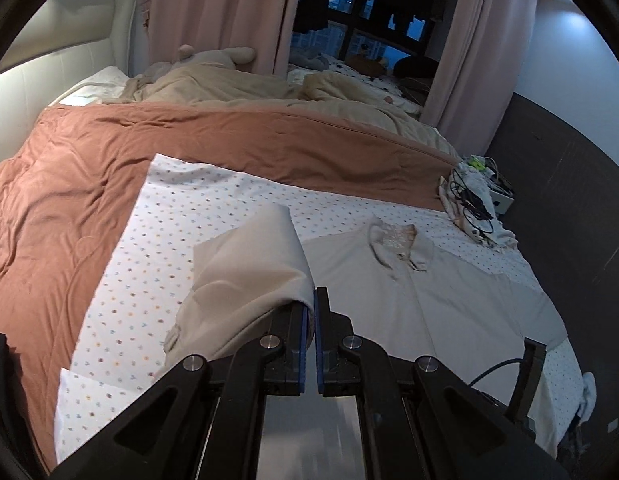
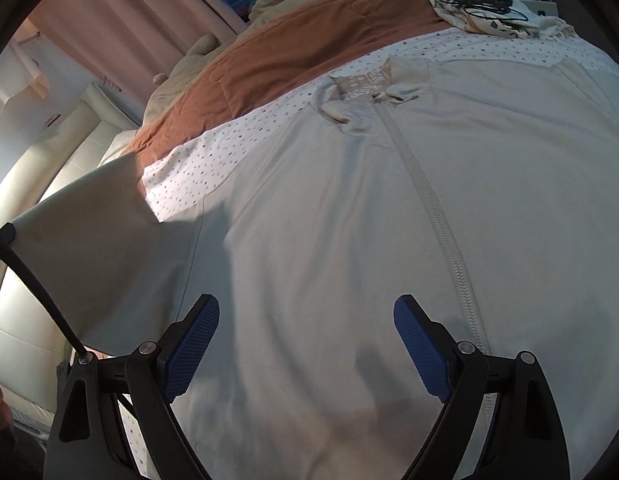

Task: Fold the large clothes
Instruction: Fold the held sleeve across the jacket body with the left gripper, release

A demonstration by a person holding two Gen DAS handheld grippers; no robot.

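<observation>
The pale zip-front jacket [image 2: 349, 208] lies flat on the bed's dotted sheet [image 1: 121, 264], filling the frame's centre, its sleeve [image 1: 249, 264] pinched in the closed left tool [image 1: 310, 304] mid-fold; next, carry it across the chest while the open right tool [image 2: 305, 340] hovers.

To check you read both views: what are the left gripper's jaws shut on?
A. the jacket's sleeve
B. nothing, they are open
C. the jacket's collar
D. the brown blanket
A: the left gripper pinches the lifted sleeve of the jacket; the collar lies untouched.
</observation>
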